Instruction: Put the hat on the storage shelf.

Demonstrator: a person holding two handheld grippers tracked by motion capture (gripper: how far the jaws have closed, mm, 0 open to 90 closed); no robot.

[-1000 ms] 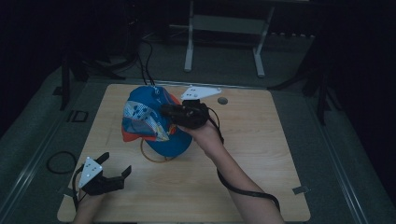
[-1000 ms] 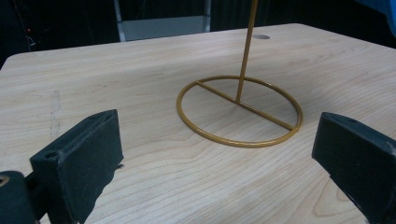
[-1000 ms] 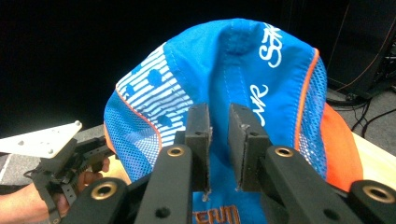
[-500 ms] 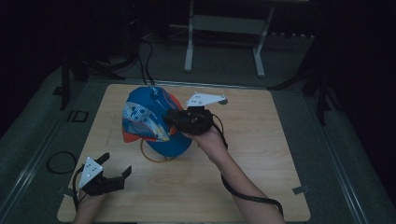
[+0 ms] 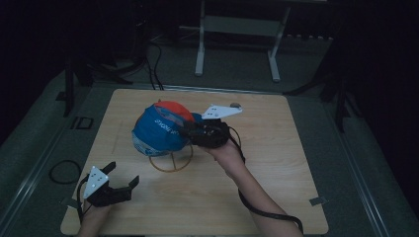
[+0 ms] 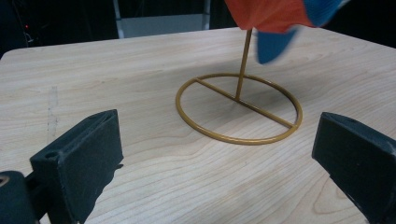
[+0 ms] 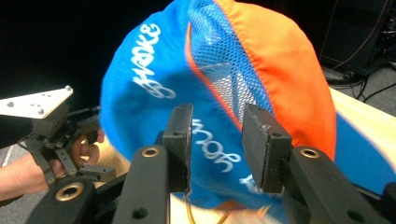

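A blue and orange cap (image 5: pixel 158 131) with white lettering sits on top of a gold wire stand (image 5: pixel 171 160) in the middle of the table. My right gripper (image 5: pixel 190 131) is at the cap's right side. In the right gripper view the cap (image 7: pixel 280 74) lies just beyond the right gripper (image 7: pixel 217 135). Its jaws have just been opening and now stand apart, with the blue fabric showing in the gap and not pinched. My left gripper (image 5: pixel 122 174) rests open near the front left corner. In the left gripper view, the left gripper (image 6: pixel 219 156) faces the stand's ring base (image 6: pixel 238 109) with nothing between its jaws.
The wooden table (image 5: pixel 281 187) has bare room at its right and front. A small dark round thing (image 5: pixel 236 104) lies at the back, by the right gripper's plate. A white frame (image 5: pixel 237 24) stands on the floor beyond, and a cable coil (image 5: pixel 62 170) lies off the left edge.
The cap has turned and settled lower on the stand, blue side now forward. My right gripper sank a little with it and its jaws widened. The left gripper stayed put.
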